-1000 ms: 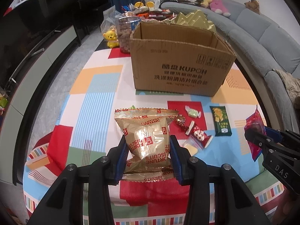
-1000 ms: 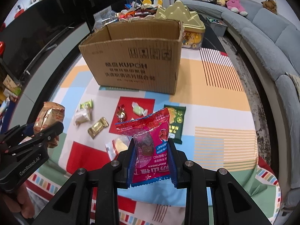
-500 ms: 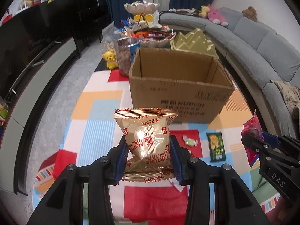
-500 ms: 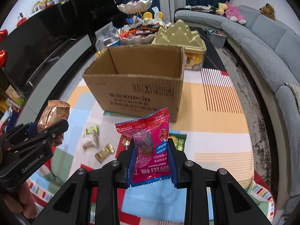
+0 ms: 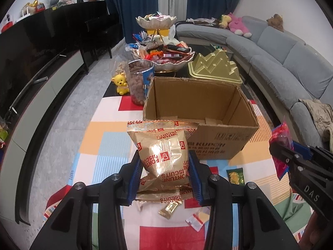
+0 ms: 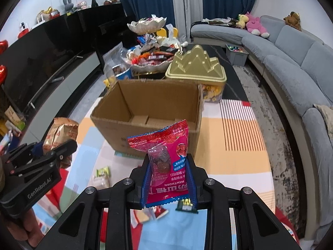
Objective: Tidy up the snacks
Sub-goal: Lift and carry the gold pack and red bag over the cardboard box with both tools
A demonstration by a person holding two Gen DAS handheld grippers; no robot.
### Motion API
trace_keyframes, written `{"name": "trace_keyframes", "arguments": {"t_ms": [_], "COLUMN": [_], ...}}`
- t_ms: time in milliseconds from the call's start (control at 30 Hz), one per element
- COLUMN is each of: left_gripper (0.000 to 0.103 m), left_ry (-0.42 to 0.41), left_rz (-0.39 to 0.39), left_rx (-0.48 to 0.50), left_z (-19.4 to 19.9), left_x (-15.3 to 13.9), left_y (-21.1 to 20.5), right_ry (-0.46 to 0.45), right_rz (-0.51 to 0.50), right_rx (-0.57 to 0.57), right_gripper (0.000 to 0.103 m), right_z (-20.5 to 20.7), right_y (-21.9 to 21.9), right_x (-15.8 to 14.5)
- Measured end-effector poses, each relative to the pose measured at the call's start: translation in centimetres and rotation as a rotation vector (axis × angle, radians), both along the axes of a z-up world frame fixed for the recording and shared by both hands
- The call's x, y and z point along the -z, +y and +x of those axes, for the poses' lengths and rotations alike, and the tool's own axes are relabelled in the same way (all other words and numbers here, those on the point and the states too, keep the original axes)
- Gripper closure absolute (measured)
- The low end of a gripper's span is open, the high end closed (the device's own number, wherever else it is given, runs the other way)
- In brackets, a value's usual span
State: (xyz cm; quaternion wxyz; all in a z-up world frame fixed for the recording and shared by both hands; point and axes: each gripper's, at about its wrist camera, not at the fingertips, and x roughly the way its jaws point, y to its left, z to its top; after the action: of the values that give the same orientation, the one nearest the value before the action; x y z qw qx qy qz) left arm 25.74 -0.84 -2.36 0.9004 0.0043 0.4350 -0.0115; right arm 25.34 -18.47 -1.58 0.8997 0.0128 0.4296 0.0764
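left wrist view: left tongs clenched on a gold foil biscuit packet, held upright in the air with its long axis running away from the camera; printing reads "fortune biscuits", upside down. directly ahead and lower stands an open brown cardboard box, its near wall touching the packet's outline in this view and its interior apparently bare, flaps only. the left tongs line up with the box's left half. the box front carries "kupon" and lines of chinese characters too small to read.

right wrist view: right tongs clenched on a pink-red plastic snack packet with blue serrated edges, printed "hawthorn" beside chinese characters, also inverted. the same box lies straight ahead, opening upward, the packet overlapping its near wall. neither pair looks clearly nearer to the box. judged next move: carry each packet forward over the near wall, then release.

loose small sweets and a dark green sachet lie on the patchwork-coloured surface beneath both tongs, not yet boxed. tool bodies read "das" on the right and "genrobot.ai" on the left.
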Motion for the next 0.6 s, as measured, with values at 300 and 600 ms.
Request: {"name": "trace_keyframes", "arguments": {"t_ms": [300, 600], "left_gripper": [0.061, 0.061], "left_ry": [-0.032, -0.056], "left_rz": [0.004, 0.018], "left_rx": [0.013, 0.029], "left_z": [2.5, 5.5], "left_x": [-1.1, -2.1], "left_y": [-0.2, -0.5], "right_ry": [-0.035, -0.053], "right_rz": [0.005, -0.001], "right_rx": [0.031, 0.035], "right_gripper": [0.071, 0.071], "right_z": [2.5, 4.5], "right_y": [0.0, 0.6], "right_x": [-1.6, -2.5]}}
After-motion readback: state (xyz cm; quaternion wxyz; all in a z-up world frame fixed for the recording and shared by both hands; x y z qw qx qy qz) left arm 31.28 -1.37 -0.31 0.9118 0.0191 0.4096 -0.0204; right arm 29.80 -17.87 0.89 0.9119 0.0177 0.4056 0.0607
